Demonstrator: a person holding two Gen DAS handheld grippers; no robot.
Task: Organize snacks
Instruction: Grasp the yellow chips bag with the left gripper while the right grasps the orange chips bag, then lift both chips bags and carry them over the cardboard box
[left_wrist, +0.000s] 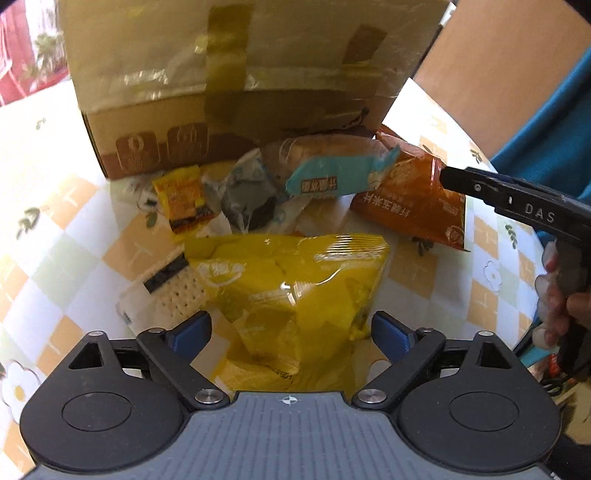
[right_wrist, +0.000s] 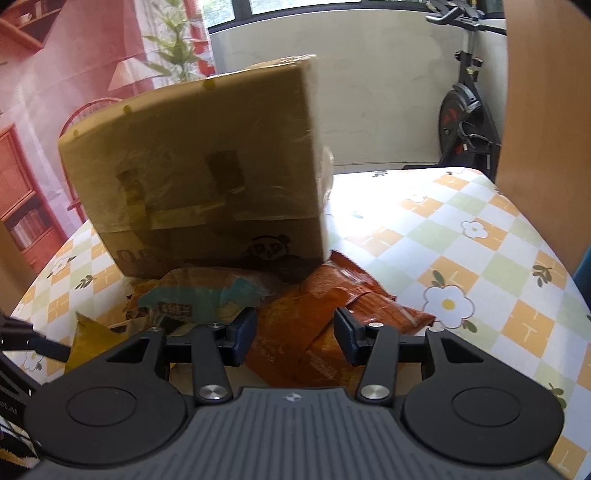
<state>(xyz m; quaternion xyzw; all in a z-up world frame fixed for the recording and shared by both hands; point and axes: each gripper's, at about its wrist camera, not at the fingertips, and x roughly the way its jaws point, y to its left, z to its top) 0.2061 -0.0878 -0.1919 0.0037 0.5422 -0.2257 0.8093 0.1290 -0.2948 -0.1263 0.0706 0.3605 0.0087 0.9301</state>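
Snacks are lying heaped on the checked cloth before a taped cardboard box, upper centre of frame. Yellow crinkled bag is lying centre, sealed. Orange packet is resting at right, partly under a teal-labelled bread pack. Small yellow sachet is lying left, perforated white cracker pack lower left.

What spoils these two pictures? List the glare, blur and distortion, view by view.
Left wrist view: glare streaks on the yellow bag and the taped cardboard box; the box and far snacks are soft; fisheye curves the tablecloth. Right wrist view: the box is motion-blurred and its near face shadowed, the sunlit tablecloth beside it is washed out, and the edges bend.
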